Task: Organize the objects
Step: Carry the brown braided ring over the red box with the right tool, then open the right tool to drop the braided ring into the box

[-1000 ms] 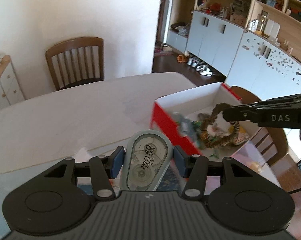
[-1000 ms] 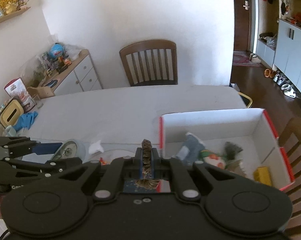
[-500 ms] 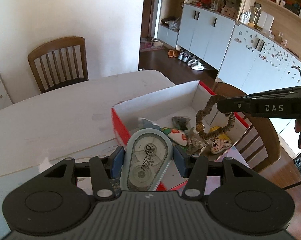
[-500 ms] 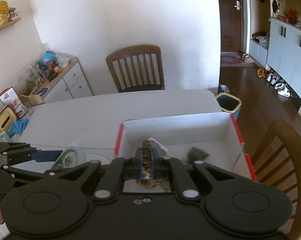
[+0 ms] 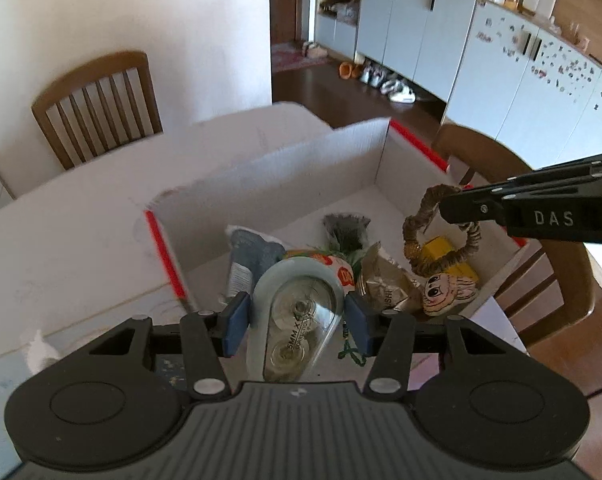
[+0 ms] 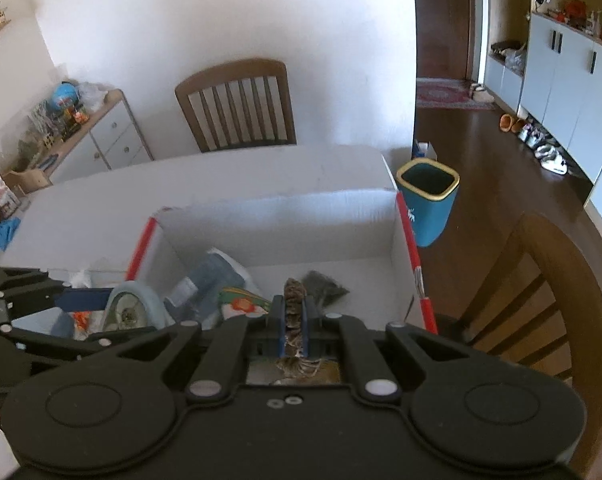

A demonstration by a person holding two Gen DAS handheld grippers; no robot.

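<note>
Blue fingers (image 5: 236, 322) of the left gripper (image 5: 297, 322) are easing inward on a pale blue correction tape dispenser (image 5: 297, 316) pinched between them, held above the near edge of a white cardboard box (image 5: 269, 184) with red edges on a white table (image 5: 81, 220). Inside the box lie snack packets and a cartoon-face toy (image 5: 449, 292). The right gripper (image 5: 457, 210) reaches in from the right, dangling a brown scrunchie (image 5: 441, 236) over the box. In the right wrist view, the right gripper's fingers (image 6: 277, 322) are pressed together on the scrunchie (image 6: 294, 300) above the box (image 6: 285, 220); the left gripper (image 6: 81, 298) with the tape dispenser (image 6: 131, 308) sits at left.
</note>
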